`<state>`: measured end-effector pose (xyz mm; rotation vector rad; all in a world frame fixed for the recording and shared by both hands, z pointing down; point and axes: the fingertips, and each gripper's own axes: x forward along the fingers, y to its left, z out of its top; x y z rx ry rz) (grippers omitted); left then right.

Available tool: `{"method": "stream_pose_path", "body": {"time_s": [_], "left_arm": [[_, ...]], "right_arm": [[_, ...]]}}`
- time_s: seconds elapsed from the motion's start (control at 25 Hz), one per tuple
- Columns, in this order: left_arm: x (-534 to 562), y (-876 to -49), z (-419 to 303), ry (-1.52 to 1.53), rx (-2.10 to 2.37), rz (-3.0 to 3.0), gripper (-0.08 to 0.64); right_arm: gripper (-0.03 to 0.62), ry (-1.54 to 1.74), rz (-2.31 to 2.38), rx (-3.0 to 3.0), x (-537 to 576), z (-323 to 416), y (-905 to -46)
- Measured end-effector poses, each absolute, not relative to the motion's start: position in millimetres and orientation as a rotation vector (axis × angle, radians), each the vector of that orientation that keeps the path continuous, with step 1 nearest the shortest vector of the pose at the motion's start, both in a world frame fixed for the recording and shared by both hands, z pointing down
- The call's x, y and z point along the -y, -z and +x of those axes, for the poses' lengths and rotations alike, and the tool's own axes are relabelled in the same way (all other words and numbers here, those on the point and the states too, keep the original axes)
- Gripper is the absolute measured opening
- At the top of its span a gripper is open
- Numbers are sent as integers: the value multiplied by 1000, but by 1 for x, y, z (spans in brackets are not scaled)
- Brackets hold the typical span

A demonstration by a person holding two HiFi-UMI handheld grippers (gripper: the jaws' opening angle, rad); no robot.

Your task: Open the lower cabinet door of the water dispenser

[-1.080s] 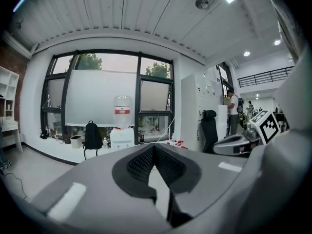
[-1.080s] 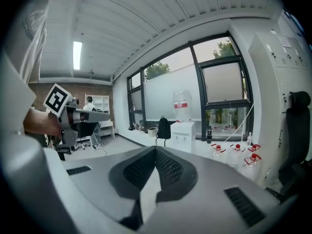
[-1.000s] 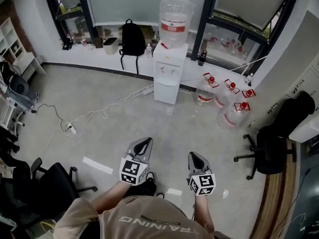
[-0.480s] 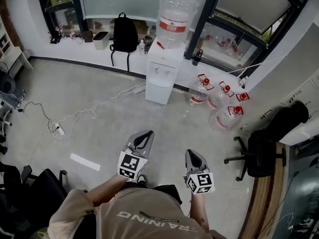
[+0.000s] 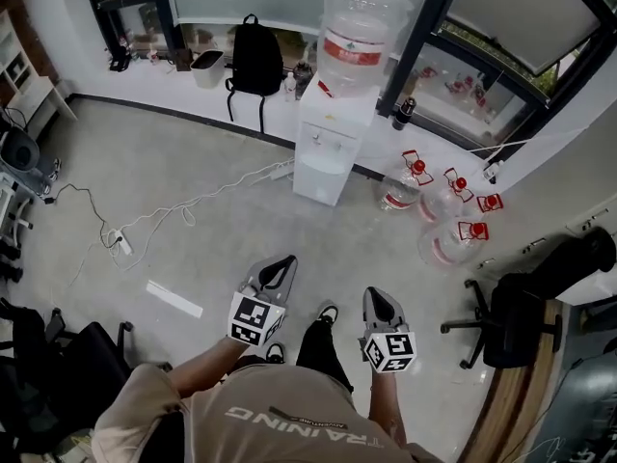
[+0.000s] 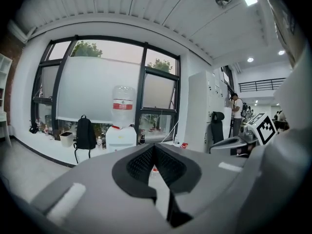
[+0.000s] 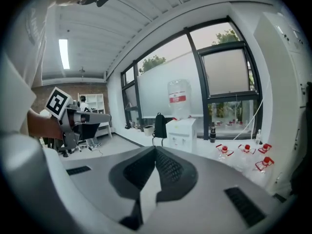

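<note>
The white water dispenser [image 5: 333, 138] stands by the window wall, a large clear bottle [image 5: 359, 37] with a red label on top; its lower cabinet door [image 5: 318, 179] looks closed. It also shows far off in the left gripper view [image 6: 121, 136] and the right gripper view [image 7: 183, 133]. My left gripper [image 5: 280, 270] and right gripper [image 5: 376, 302] are held side by side low in the head view, well short of the dispenser, over bare floor. Both have their jaws together with nothing between them.
Several water jugs with red caps [image 5: 443, 205] lie on the floor right of the dispenser. A black backpack [image 5: 256, 61] leans on the ledge to its left. A white cable and power strip [image 5: 120, 241] trail across the floor. Black office chairs [image 5: 525, 312] stand at right and lower left.
The person has walked toward the dispenser, which now looks larger and nearer in the head view. Both grippers stay side by side, jaws together.
</note>
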<state>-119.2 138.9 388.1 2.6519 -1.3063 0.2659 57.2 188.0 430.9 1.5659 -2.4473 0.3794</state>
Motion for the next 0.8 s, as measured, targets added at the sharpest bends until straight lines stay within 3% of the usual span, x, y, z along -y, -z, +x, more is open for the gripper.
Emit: {"method": "stream_pose_path", "body": {"time_s": [0.48,0.8], "left_arm": [[-11,-356,-27,-247,1400,2645,8],[42,-369,14,-286,1419,2569,8]], "right_arm": [[11,-277,1421,2571,-24,146,-416],[11,-276,1320,2608,28,174,-421]]}}
